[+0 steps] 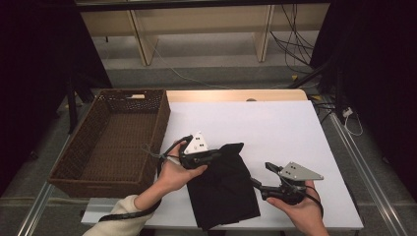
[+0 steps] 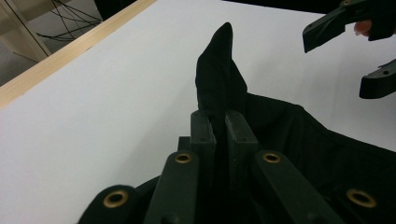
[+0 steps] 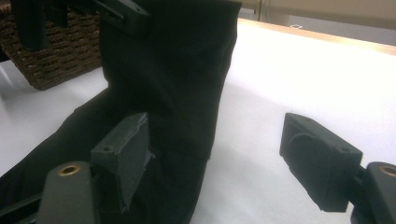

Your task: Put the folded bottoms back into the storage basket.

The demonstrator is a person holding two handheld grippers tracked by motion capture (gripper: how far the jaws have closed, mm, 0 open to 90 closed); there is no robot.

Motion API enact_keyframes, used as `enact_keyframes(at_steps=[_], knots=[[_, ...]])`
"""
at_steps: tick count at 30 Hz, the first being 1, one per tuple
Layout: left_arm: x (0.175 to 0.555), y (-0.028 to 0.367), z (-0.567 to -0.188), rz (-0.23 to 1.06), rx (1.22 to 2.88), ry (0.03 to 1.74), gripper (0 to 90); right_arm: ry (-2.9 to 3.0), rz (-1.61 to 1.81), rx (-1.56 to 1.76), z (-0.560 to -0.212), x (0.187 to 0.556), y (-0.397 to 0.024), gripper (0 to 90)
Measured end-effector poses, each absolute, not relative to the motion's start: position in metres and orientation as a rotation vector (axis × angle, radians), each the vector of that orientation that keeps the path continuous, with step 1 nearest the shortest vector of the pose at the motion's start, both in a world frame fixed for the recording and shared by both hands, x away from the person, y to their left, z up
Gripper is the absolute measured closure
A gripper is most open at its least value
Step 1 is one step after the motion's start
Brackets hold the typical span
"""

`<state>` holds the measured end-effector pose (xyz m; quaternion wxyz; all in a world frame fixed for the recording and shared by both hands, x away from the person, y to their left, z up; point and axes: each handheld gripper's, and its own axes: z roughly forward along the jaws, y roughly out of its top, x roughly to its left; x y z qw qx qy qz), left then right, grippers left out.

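A black cloth [image 1: 223, 191] lies on the white table top [image 1: 280, 128] near the front edge, with its upper end lifted. My left gripper [image 1: 220, 153] is shut on that raised end. In the left gripper view the jaws [image 2: 220, 116] pinch the cloth [image 2: 219, 70], and a peak of fabric stands up beyond them. My right gripper [image 1: 260, 176] is open beside the cloth's right edge. In the right gripper view its two pads [image 3: 219, 154] stand wide apart, the left one against the hanging cloth [image 3: 173, 70], the right one over bare table.
A brown wicker basket [image 1: 64, 162] sits off the table's left side, close to the left hand, and also appears as the basket [image 3: 56, 60] behind the cloth. A wooden strip [image 1: 236, 95] borders the far edge. Cables lie on the floor beyond.
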<state>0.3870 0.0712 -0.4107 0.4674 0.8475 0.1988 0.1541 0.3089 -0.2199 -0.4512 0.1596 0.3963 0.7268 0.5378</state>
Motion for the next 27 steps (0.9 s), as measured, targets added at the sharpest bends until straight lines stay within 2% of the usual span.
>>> enact_keyframes(at_steps=[18,27], knots=[[0.382,0.082,-0.401,0.427,2.003,0.453,82.9,2.074,1.516,1.129,-0.452,0.308,-0.219,25.8],[0.379,0.086,-0.396,0.407,1.942,0.443,82.9,2.074,1.515,1.136,-0.451,0.308,-0.219,25.8]])
